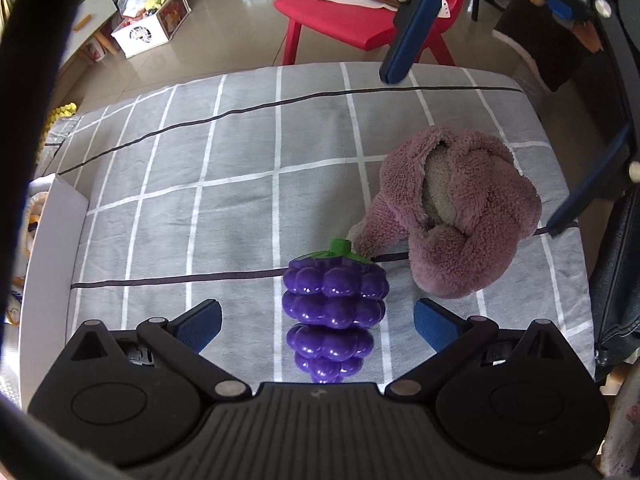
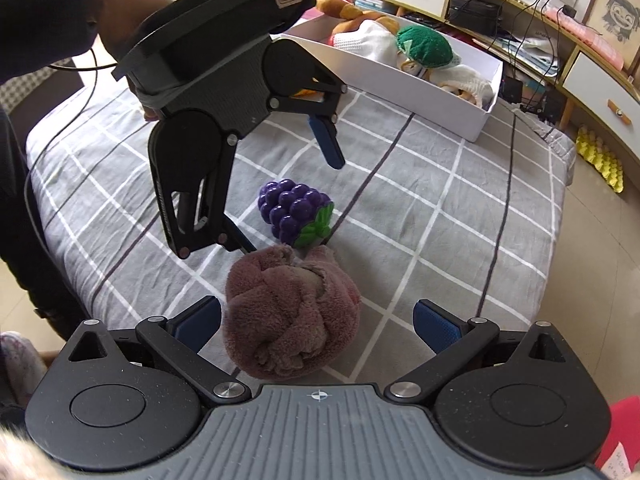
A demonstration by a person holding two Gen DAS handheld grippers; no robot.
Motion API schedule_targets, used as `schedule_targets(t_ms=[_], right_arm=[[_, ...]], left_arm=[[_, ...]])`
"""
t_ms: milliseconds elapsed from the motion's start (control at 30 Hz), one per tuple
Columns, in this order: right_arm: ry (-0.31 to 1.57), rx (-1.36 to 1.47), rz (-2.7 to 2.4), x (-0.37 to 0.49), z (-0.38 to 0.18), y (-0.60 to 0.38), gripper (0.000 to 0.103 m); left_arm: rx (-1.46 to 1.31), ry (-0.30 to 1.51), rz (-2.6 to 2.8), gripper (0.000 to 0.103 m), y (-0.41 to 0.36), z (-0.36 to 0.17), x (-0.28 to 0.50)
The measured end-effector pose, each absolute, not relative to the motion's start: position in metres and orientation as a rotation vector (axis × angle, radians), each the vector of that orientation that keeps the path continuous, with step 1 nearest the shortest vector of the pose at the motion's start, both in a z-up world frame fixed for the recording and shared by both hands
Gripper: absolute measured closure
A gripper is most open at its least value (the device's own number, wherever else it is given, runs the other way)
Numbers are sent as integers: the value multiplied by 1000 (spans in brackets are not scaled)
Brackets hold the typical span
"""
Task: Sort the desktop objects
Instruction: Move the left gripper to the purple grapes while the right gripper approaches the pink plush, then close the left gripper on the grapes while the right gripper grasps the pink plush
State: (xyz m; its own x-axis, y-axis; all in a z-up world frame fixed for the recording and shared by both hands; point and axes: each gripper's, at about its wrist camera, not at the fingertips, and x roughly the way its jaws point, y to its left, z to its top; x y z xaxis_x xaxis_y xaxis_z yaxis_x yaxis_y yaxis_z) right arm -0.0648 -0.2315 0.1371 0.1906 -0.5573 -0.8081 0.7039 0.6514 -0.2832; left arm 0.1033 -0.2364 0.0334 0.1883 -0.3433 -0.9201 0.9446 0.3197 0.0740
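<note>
A purple toy grape bunch (image 1: pixel 334 312) with a green stem lies on the grey checked cloth (image 1: pixel 180 184), between the wide-open fingers of my left gripper (image 1: pixel 316 322). A mauve plush toy (image 1: pixel 452 216) lies just right of it, touching the stem end. In the right wrist view the plush (image 2: pixel 292 312) sits between the open fingers of my right gripper (image 2: pixel 316 322), with the grapes (image 2: pixel 294 212) beyond it. The left gripper (image 2: pixel 288 200) hangs over the grapes there. The right gripper (image 1: pixel 476 148) shows open above the plush in the left wrist view.
A white box (image 2: pixel 404 76) with several plush toys stands at the cloth's far edge; its wall shows at the left in the left wrist view (image 1: pixel 52 240). A red chair (image 1: pixel 360 12) stands beyond the table. Drawers (image 2: pixel 600 88) line the wall.
</note>
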Motion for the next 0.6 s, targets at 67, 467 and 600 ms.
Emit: schedule_targets(t_ms=[67,467,600], right_arm=[[1074,167,-880,-62,131,-233,1],[1103,206,-848,-58,109,-246,1],[1110,211,-850,-58,105,-250,1]], left_arm=[[769,978,-1049,1,-236,33,105],[703,1030,-1077,1,-237,29,110],[690,1034,-1082,1,-238,29,111]])
